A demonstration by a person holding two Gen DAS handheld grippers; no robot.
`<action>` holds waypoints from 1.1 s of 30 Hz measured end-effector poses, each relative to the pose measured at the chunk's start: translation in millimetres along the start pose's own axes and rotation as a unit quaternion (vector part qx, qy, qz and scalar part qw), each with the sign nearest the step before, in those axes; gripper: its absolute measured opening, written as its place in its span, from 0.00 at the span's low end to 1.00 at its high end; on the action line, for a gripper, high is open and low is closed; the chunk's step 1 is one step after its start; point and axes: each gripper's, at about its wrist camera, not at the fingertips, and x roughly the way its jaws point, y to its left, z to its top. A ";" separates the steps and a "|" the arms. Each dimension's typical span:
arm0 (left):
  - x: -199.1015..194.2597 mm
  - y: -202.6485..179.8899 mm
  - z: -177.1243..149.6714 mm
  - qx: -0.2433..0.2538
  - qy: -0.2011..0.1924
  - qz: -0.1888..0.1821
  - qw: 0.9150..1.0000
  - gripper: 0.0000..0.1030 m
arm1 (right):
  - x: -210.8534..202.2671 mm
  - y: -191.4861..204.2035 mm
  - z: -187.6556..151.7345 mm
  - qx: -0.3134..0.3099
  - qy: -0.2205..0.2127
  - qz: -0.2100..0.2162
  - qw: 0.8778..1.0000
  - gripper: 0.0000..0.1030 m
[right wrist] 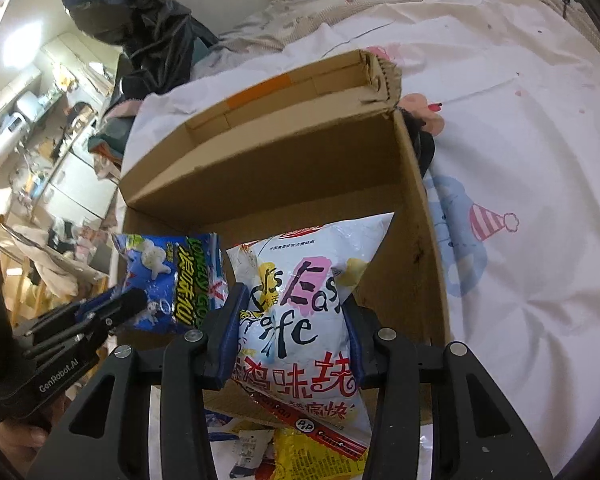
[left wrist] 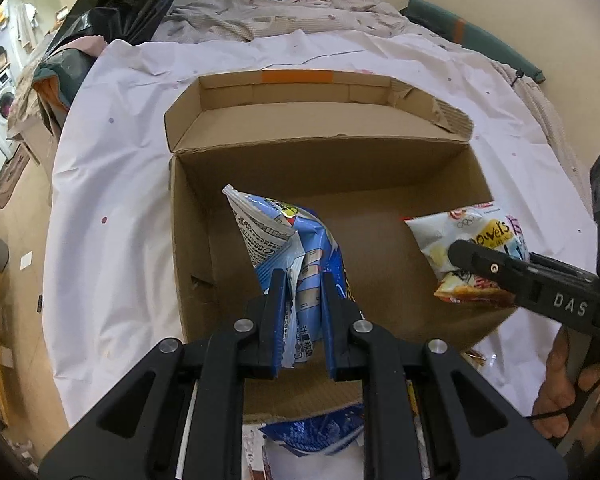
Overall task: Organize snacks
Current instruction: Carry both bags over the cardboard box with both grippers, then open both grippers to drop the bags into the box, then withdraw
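An open cardboard box (left wrist: 324,148) (right wrist: 260,160) stands on a white sheet, and its inside shows only bare cardboard. My left gripper (left wrist: 303,280) is shut on a blue snack bag (left wrist: 284,240), holding it over the box's left half. That blue bag (right wrist: 168,276) and the left gripper (right wrist: 112,312) also appear at the left of the right wrist view. My right gripper (right wrist: 294,312) is shut on a puffy white chip bag (right wrist: 300,312), held above the box's near right part. The same white bag (left wrist: 468,240) hangs over the box's right side, clamped by the right gripper (left wrist: 484,268).
More snack packets (right wrist: 284,448) (left wrist: 316,432) lie on the sheet just in front of the box. The box's far flap (left wrist: 300,92) stands up. A bed with a rumpled quilt (left wrist: 284,16) lies behind, a black plastic bag (left wrist: 128,0) at far left. A hand (left wrist: 564,384) grips the right handle.
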 end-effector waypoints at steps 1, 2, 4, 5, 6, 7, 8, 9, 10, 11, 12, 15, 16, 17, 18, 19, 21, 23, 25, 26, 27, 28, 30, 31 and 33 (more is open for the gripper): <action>2.1 0.1 0.1 -0.001 0.002 0.000 1.000 0.13 | 2.4 2.5 -0.4 -0.009 0.003 -0.006 1.000 0.45; 4.9 0.6 -0.4 -0.004 0.005 0.001 1.000 0.13 | 3.4 3.0 -0.9 -0.013 0.004 -0.009 1.000 0.45; 11.3 1.5 -0.4 -0.009 0.016 -0.002 1.000 0.13 | 6.6 4.0 -2.1 -0.018 0.009 -0.019 1.000 0.45; 13.7 2.1 -0.2 -0.012 0.021 -0.007 1.000 0.13 | 8.9 2.8 -2.9 -0.017 0.015 -0.020 1.000 0.45; 14.6 3.1 -0.8 -0.013 0.022 -0.009 1.000 0.13 | 10.5 2.2 -3.1 -0.016 0.019 -0.021 0.999 0.45; 15.1 3.1 -0.8 -0.013 0.020 -0.007 1.000 0.13 | 11.7 1.7 -3.6 -0.016 0.022 -0.022 0.999 0.45; 15.0 2.8 -0.9 -0.012 0.017 -0.005 1.000 0.13 | 12.9 1.5 -4.2 -0.017 0.024 -0.025 0.999 0.45; 15.1 2.3 -1.0 -0.011 0.015 -0.006 1.000 0.13 | 13.8 2.0 -4.3 -0.019 0.025 -0.027 0.999 0.45; 15.0 1.4 -1.0 -0.013 0.014 -0.012 1.000 0.13 | 14.1 1.8 -4.5 -0.020 0.026 -0.028 0.999 0.45; 14.3 1.3 -1.1 -0.015 0.013 -0.020 1.000 0.13 | 13.9 2.0 -4.8 -0.020 0.026 -0.028 0.999 0.45; 13.7 0.6 -1.0 -0.016 0.012 -0.027 0.999 0.13 | 13.5 1.8 -4.8 -0.020 0.024 -0.029 0.999 0.45; 13.8 -4.0 -1.8 -0.005 0.009 -0.029 1.000 0.13 | 12.7 0.6 -4.7 -0.018 0.022 -0.031 0.999 0.45; 15.0 -5.1 -2.5 -0.001 0.010 -0.025 1.000 0.13 | 12.9 0.1 -5.1 -0.017 0.023 -0.031 0.999 0.46; 16.2 -6.2 -3.4 0.002 0.011 -0.019 1.000 0.13 | 13.0 -0.5 -5.2 -0.015 0.023 -0.032 0.999 0.46; 17.9 -7.3 -4.5 0.007 0.013 -0.010 1.000 0.13 | 13.9 -0.1 -4.6 -0.014 0.023 -0.034 0.999 0.46; 20.3 -8.6 -5.8 0.014 0.016 -0.001 1.000 0.13 | 13.9 -0.5 -4.9 -0.014 0.024 -0.035 0.999 0.46; 23.1 -8.9 -7.5 0.020 0.019 0.007 1.000 0.15 | 14.1 -0.8 -4.9 -0.015 0.023 -0.036 0.999 0.46; 24.0 -7.9 -8.8 0.020 0.018 0.010 1.000 0.16 | 13.9 -1.2 -4.8 -0.014 0.023 -0.035 0.999 0.46; 23.7 -7.3 -9.0 0.017 0.016 0.010 1.000 0.16 | 13.6 -1.0 -5.0 -0.014 0.023 -0.035 0.999 0.46; 23.4 -6.8 -9.2 0.016 0.016 0.010 1.000 0.16 | 14.0 -0.4 -5.1 -0.015 0.022 -0.035 0.999 0.46; 23.3 -6.6 -9.1 0.016 0.015 0.009 1.000 0.16 | 14.0 -0.1 -5.2 -0.015 0.022 -0.034 0.999 0.46; 23.0 -6.8 -9.1 0.016 0.015 0.009 1.000 0.16 | 14.0 0.2 -5.1 -0.016 0.022 -0.034 0.999 0.46; 22.2 -7.9 -9.8 0.017 0.015 0.009 1.000 0.17 | 13.8 0.4 -4.9 -0.015 0.021 -0.033 0.999 0.46; 22.1 -8.3 -9.9 0.017 0.014 0.009 1.000 0.18 | 13.4 0.2 -4.9 -0.014 0.020 -0.032 0.999 0.46; 21.5 -8.6 -9.6 0.017 0.013 0.007 1.000 0.19 | 12.7 -0.8 -4.1 -0.011 0.017 -0.030 0.999 0.46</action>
